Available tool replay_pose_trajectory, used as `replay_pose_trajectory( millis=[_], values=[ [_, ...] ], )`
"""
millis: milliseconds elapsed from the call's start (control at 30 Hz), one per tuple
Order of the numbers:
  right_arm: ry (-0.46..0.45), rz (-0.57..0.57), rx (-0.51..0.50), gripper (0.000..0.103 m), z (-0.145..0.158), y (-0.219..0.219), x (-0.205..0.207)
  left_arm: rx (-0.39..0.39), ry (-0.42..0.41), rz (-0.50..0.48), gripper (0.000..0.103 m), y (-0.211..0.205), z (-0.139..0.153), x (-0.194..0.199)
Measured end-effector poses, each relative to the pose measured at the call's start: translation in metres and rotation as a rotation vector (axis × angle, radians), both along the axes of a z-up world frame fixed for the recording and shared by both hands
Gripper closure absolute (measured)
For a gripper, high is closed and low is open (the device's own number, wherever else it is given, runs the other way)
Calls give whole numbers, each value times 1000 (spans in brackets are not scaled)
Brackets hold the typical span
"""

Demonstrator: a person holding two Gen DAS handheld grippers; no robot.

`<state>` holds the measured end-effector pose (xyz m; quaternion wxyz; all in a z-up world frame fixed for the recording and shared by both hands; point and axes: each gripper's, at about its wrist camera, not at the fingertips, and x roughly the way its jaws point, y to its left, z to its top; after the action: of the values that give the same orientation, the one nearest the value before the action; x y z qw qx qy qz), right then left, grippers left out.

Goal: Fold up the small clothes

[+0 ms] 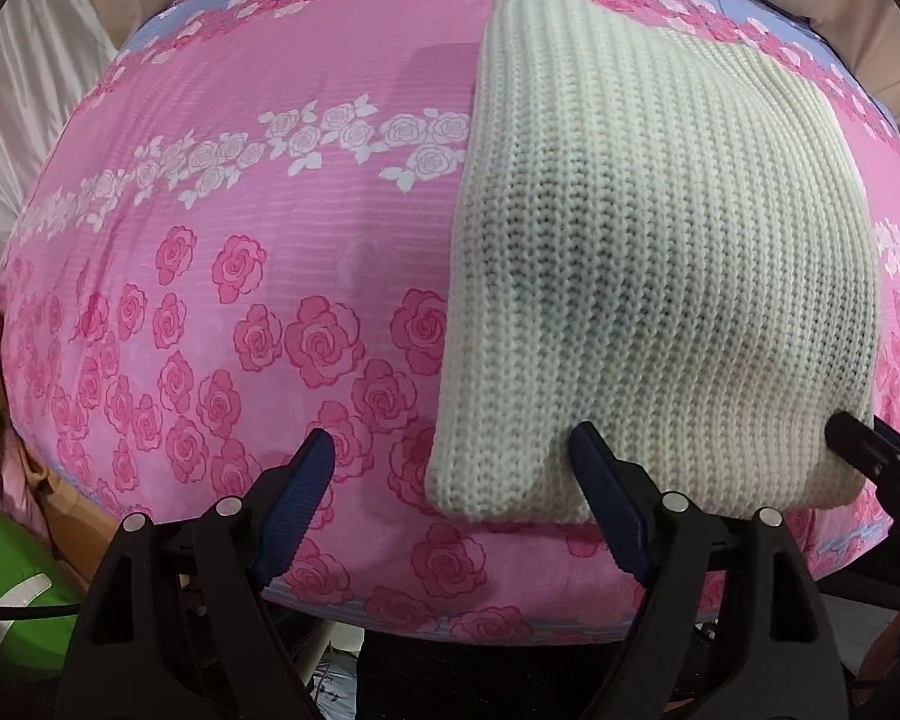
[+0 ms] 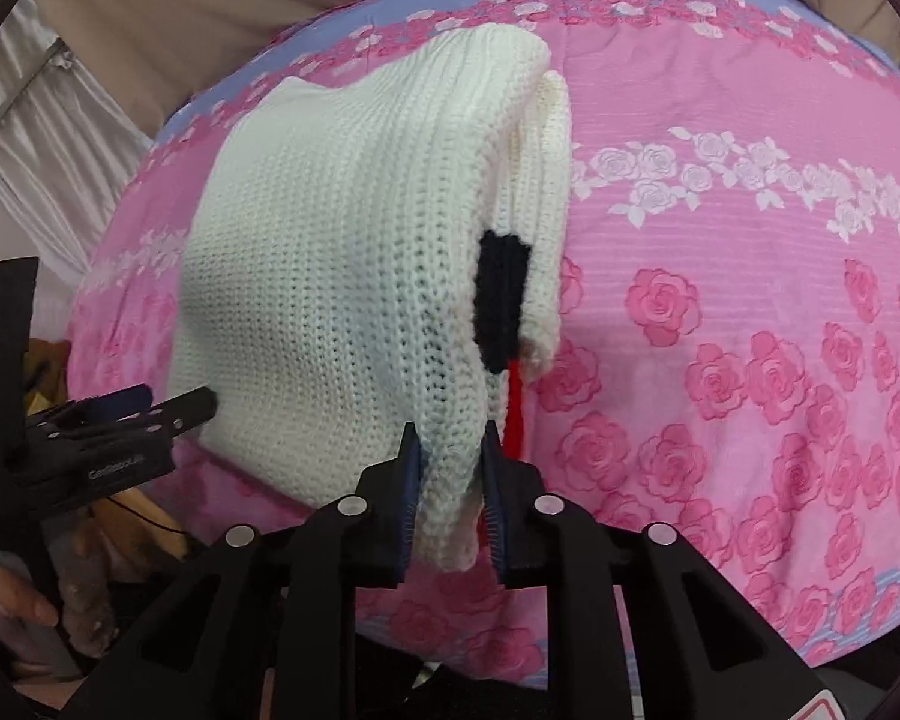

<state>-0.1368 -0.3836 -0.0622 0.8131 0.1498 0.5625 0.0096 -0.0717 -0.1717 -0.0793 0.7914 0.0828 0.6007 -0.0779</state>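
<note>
A cream knitted garment (image 1: 660, 276) lies folded on a pink rose-print bedcover (image 1: 240, 252). In the right wrist view the garment (image 2: 342, 276) shows a black patch (image 2: 501, 300) and a red strip (image 2: 513, 414) at its right edge. My left gripper (image 1: 453, 468) is open, its right finger resting on the garment's near left corner. My right gripper (image 2: 450, 468) is shut on the garment's near right corner and lifts that edge. The right gripper also shows at the right edge of the left wrist view (image 1: 870, 456), and the left gripper at the left of the right wrist view (image 2: 150, 408).
The bedcover (image 2: 750, 300) fills both views, with a blue border at the far and near edges. A green object (image 1: 12, 588) and white fabric (image 1: 24, 96) lie left of the bed. Beige fabric (image 2: 180, 12) lies behind it.
</note>
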Motion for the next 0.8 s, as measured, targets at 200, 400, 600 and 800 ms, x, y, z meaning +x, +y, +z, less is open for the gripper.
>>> replay_pose_trajectory(
  millis=[200, 400, 600, 800],
  values=[
    [26, 8, -27, 86, -15, -3, 3, 10, -11, -4, 24, -5, -2, -6],
    [1, -6, 23, 80, 6, -8, -2, 18, -25, -6, 24, -5, 2, -12],
    [-121, -35, 25, 38, 48, -23, 1, -177, -41, 52, 23, 17, 41, -9],
    [-68, -91, 114, 32, 18, -40, 32, -373, 39, 182, 20, 28, 27, 49]
  ],
)
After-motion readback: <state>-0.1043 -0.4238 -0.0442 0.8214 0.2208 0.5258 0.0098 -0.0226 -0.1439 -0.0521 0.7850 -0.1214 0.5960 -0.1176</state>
